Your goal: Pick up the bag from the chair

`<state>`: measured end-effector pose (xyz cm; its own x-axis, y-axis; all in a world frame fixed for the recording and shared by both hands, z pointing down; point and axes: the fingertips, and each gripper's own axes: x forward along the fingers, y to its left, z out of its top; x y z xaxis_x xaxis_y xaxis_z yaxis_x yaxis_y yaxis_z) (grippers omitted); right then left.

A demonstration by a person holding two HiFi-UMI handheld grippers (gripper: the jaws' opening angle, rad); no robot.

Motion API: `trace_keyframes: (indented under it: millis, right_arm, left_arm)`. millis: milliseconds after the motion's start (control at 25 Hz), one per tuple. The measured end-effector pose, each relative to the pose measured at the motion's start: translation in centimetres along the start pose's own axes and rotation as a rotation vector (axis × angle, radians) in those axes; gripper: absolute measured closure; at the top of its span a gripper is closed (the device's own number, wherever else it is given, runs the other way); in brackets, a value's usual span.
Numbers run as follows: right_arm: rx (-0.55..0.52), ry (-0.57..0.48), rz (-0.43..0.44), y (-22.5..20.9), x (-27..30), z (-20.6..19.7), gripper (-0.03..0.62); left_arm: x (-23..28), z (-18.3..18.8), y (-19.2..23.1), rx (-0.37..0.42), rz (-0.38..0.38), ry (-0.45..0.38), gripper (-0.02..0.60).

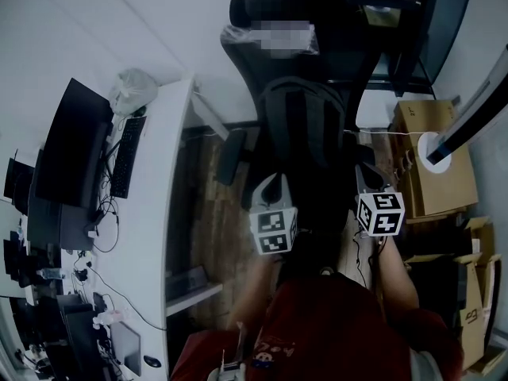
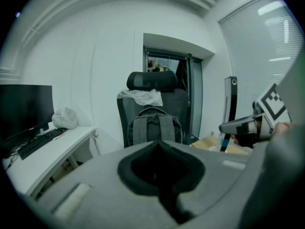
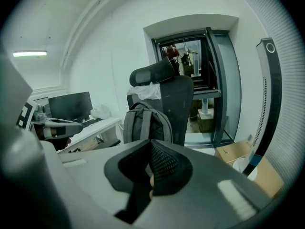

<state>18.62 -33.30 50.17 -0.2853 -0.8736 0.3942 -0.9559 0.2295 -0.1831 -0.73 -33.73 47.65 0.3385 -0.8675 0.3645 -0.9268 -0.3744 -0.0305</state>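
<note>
A grey backpack point(image 1: 305, 125) stands upright on the seat of a black office chair point(image 1: 262, 6), leaning on its backrest. My left gripper point(image 1: 272, 182) and right gripper point(image 1: 363, 173) are held side by side in front of the chair, short of the bag and apart from it. In the left gripper view the backpack point(image 2: 153, 128) stands straight ahead beyond my shut left gripper point(image 2: 159, 144). The right gripper view has the backpack point(image 3: 143, 123) a little to the left of my shut right gripper point(image 3: 151, 144). Neither gripper holds anything.
A white desk point(image 1: 151, 236) with a monitor point(image 1: 67, 145), keyboard point(image 1: 127, 157) and plastic bag point(image 1: 133, 88) runs along the left. Cardboard boxes point(image 1: 436, 157) stand right of the chair. A crumpled clear sheet point(image 2: 141, 96) hangs under the headrest. An open doorway point(image 3: 200, 85) lies behind.
</note>
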Motion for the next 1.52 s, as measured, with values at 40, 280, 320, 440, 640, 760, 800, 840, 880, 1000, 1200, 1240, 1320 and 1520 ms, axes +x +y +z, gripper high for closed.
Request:
trace_keyframes:
  millis: [40, 280, 320, 440, 640, 760, 800, 840, 880, 1000, 1200, 1240, 1320, 1520]
  right_arm:
    - [-0.001, -0.002, -0.006, 0.0, 1.0, 0.6, 0.594]
    - [-0.01, -0.003, -0.041, -0.2, 7.1, 4.4, 0.594]
    - [-0.009, -0.004, -0.045, -0.2, 8.1, 5.0, 0.593]
    - [-0.036, -0.005, -0.065, -0.1, 11.0, 6.6, 0.594]
    - [-0.056, -0.013, -0.083, 0.0, 15.4, 8.6, 0.594]
    - [-0.062, -0.025, -0.091, 0.1, 17.4, 9.9, 0.594]
    - [-0.067, -0.03, -0.093, 0.2, 18.0, 10.2, 0.592]
    - [-0.071, -0.035, -0.094, 0.2, 18.6, 10.5, 0.591]
    - [-0.073, -0.041, -0.097, 0.1, 19.0, 10.7, 0.589]
    - [-0.076, -0.056, -0.105, -0.2, 20.2, 11.2, 0.566]
    - [-0.063, -0.077, -0.051, 0.3, 22.1, 12.0, 0.449]
    - [-0.063, -0.081, -0.042, 0.4, 22.5, 12.2, 0.424]
    - [-0.073, -0.08, -0.03, 0.5, 23.1, 12.2, 0.383]
    - [-0.086, -0.04, -0.025, 0.2, 24.8, 11.1, 0.297]
  left_arm:
    - [1.0, 0.5, 0.6, 0.002, -0.008, -0.002, 0.583]
    - [7.3, 2.9, 4.6, 0.01, -0.047, 0.006, 0.583]
    - [8.3, 3.2, 5.3, 0.013, -0.05, 0.01, 0.583]
    - [11.0, 4.0, 7.4, 0.009, -0.06, 0.017, 0.583]
    - [15.2, 5.6, 10.2, 0.004, -0.083, 0.007, 0.583]
    - [17.2, 6.3, 11.6, 0.034, -0.082, 0.004, 0.583]
    - [17.8, 6.5, 12.1, 0.044, -0.079, 0.003, 0.583]
    - [18.4, 6.6, 12.5, 0.053, -0.077, 0.001, 0.583]
    - [19.0, 6.8, 12.8, 0.058, -0.078, -0.001, 0.583]
    - [20.6, 7.1, 13.6, 0.062, -0.091, -0.003, 0.55]
    - [22.9, 7.5, 14.7, 0.061, -0.12, -0.002, 0.458]
    - [23.4, 7.6, 14.8, 0.059, -0.13, -0.003, 0.427]
    - [24.3, 7.6, 14.7, 0.054, -0.162, 0.0, 0.354]
    - [26.6, 6.5, 14.0, 0.085, -0.262, 0.05, 0.216]
